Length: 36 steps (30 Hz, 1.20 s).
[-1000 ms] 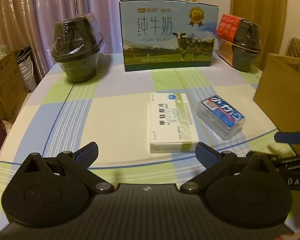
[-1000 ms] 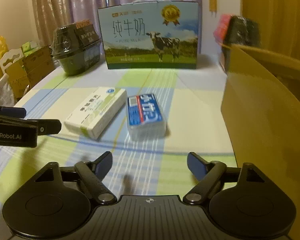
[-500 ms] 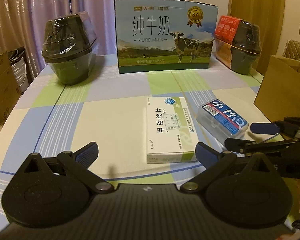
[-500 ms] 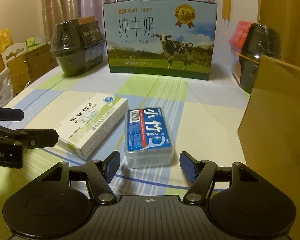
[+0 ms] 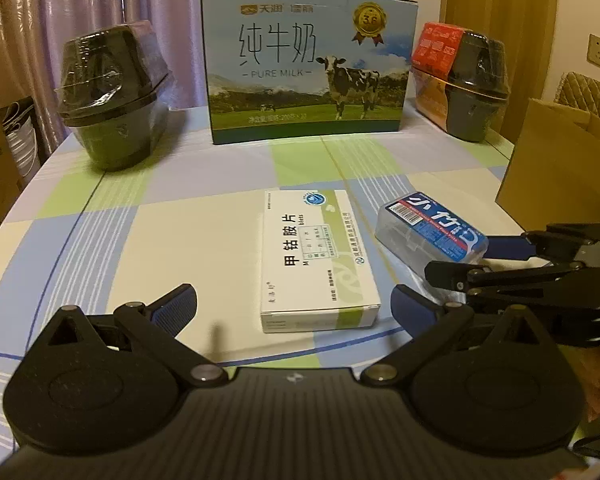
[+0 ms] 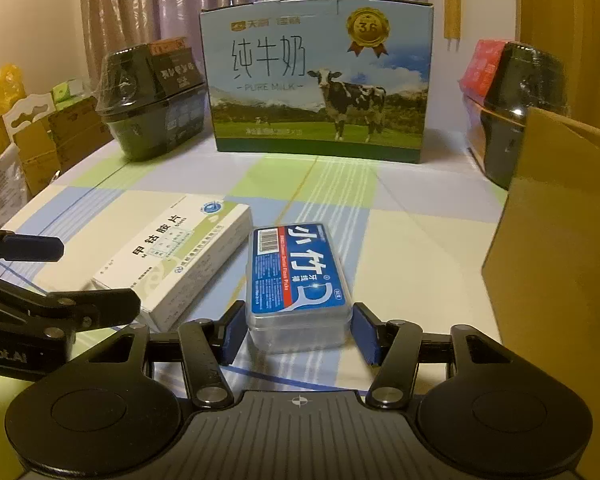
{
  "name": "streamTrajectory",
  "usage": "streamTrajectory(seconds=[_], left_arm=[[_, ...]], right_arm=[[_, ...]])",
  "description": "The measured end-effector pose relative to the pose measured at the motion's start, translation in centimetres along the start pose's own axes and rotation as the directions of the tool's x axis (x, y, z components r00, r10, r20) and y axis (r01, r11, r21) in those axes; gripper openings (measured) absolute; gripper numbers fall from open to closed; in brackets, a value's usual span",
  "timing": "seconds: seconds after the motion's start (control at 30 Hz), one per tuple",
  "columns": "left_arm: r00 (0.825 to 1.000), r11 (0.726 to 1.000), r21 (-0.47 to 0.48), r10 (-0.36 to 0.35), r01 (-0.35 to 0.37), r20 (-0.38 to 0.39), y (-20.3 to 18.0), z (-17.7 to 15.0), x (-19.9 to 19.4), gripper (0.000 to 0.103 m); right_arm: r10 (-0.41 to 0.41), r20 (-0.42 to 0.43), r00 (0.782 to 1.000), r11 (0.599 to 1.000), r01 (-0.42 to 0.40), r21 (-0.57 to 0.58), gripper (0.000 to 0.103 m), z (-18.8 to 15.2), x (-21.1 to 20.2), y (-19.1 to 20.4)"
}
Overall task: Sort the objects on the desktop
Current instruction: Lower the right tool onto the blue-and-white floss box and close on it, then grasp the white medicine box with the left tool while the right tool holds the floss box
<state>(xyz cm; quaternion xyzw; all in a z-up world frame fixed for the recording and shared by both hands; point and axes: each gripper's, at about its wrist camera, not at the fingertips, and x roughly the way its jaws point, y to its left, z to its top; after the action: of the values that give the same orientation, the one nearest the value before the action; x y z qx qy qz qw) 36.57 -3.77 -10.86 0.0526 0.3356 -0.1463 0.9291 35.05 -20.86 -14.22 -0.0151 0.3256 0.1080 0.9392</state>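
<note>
A clear floss-pick box with a blue label [image 6: 298,280] lies on the checked tablecloth. My right gripper [image 6: 298,334] is open, its blue pads close on either side of the box's near end, a thin gap showing at each. A white medicine box [image 5: 316,256] lies just left of the floss-pick box [image 5: 428,228]. My left gripper [image 5: 294,308] is open, and the medicine box's near end sits between its fingertips, nearer the right one. The right gripper [image 5: 476,260] shows at the right of the left wrist view, and the left gripper [image 6: 80,276] shows at the left of the right wrist view.
A brown cardboard box [image 6: 560,260] stands close on the right. At the back stands a milk carton [image 5: 308,68], with black wrapped bowl packs at its left [image 5: 112,96] and right [image 5: 472,84]. Boxes and bags [image 6: 28,140] sit beyond the table's left edge.
Both grippers have moved forward over the table. The right one now brackets the floss-pick box's near end, and the left one has come up to the medicine box.
</note>
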Motion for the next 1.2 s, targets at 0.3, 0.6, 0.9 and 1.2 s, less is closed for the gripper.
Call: streamTrajectory(seconds=[0.3, 0.6, 0.9, 1.2], left_arm=[[1.000, 1.000, 0.012, -0.005, 0.006, -0.021, -0.4, 0.3, 1.9, 0.100], [0.998, 1.000, 0.005, -0.021, 0.021, -0.067, -0.5, 0.7, 3.3, 0.072], [0.996, 1.000, 0.005, 0.008, -0.008, -0.089, -1.0, 0.0, 2.3, 0.067], [0.990, 1.000, -0.017, -0.010, 0.007, -0.143, -1.9, -2.0, -1.0, 0.067]], right_arm=[[-0.029, -0.004, 1.000, 0.999, 0.029, 0.035, 0.053, -0.1, -0.9, -1.0], [-0.029, -0.017, 0.999, 0.999, 0.030, 0.032, 0.053, -0.4, -1.0, -0.7], [-0.038, -0.032, 0.999, 0.999, 0.039, 0.037, 0.053, -1.0, -2.3, -0.4], [-0.047, -0.065, 0.997, 0.993, 0.054, 0.106, 0.053, -3.2, -6.6, 0.5]])
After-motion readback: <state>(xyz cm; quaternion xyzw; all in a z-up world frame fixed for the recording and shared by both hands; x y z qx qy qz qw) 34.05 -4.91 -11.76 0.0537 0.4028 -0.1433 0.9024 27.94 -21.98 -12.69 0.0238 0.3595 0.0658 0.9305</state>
